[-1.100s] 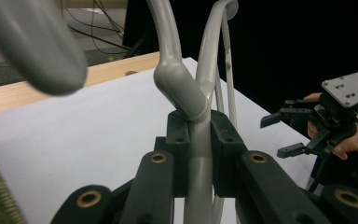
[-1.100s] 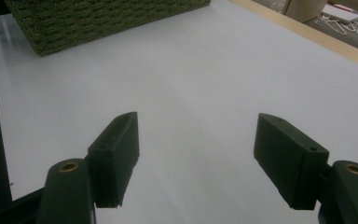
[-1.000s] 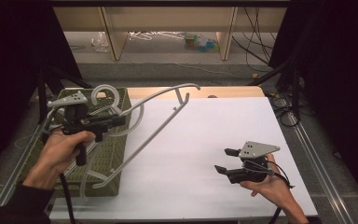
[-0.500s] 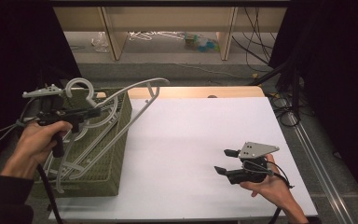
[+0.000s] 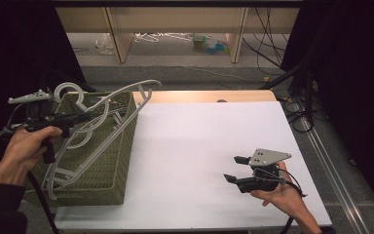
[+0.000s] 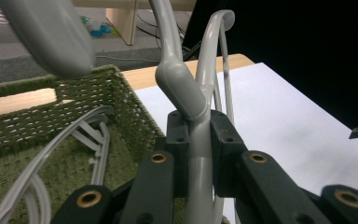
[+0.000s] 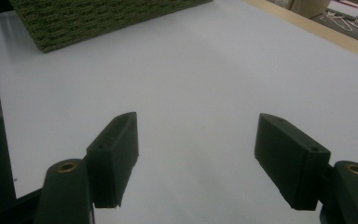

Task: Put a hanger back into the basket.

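Green woven basket [image 5: 108, 161] sits at left edge of the white table [image 5: 209, 141], rectangular, open top, coarse mesh weave with small gaps. Inside: several grey plastic hangers [image 5: 61, 178] lying loose and tangled, thin curved bars and hooks against the basket floor and walls; left gripper view shows at least 2 of them [image 6: 91, 140] low in the basket; exact count cannot tell.

Held hanger [image 5: 119, 97]: grey, smooth plastic, rounded tube section, matte. Slanted across the basket top, 1 end poking up past the far right corner of the rim, lower bar down near the front left of the basket. Round hook loop [image 5: 68, 92] near the gripper. Left gripper view shows its neck [image 6: 182, 88], a thick bulged joint where the hook meets the 2 arms, right above the pads.

Left gripper [image 5: 80, 117] over the basket, jaws closed tight on the hanger neck, pads pressed on both sides of the tube [image 6: 198, 154]. Black jaws, brass rivets, grey plate on top.

Right gripper [image 5: 236, 168] low over the table near the right front, well apart from basket. Jaws wide apart, nothing between them, bare white table beneath [image 7: 196, 130]. Pads blocky, black, flat-faced.

Wood strip [image 5: 204, 96] along the table's far edge.
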A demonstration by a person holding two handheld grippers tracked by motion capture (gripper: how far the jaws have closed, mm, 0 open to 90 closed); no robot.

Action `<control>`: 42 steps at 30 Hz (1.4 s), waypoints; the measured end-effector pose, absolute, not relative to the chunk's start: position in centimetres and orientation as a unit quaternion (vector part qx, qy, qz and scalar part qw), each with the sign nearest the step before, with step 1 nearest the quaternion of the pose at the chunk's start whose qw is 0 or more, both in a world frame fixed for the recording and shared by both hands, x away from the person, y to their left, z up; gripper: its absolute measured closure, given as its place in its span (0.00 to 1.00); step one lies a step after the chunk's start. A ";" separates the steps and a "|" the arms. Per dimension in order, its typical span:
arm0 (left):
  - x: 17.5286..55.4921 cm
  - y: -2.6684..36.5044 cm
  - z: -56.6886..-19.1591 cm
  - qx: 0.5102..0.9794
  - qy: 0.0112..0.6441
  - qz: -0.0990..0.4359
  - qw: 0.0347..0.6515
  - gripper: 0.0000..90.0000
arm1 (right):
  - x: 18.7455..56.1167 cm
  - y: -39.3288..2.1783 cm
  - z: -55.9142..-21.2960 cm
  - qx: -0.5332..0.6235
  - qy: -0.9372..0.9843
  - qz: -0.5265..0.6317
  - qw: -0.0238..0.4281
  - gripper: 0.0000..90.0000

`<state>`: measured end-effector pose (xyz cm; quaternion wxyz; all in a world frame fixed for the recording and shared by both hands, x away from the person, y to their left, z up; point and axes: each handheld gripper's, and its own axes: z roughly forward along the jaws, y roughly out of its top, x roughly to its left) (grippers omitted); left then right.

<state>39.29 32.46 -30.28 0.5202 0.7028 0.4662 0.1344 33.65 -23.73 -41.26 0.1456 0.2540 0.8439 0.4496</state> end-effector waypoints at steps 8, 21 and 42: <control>40.1 34.8 -30.6 0.696 0.487 0.146 0.507 0.89 | 33.7 -23.6 -41.3 0.254 0.843 0.451 0.145 0.33; 40.9 36.9 -31.3 0.686 0.497 0.168 0.504 0.89 | 33.7 -23.6 -41.5 0.257 0.843 0.450 0.144 0.31; 42.6 38.2 -32.7 0.695 0.517 0.203 0.456 0.89 | 33.7 -23.6 -41.5 0.255 0.845 0.448 0.141 0.31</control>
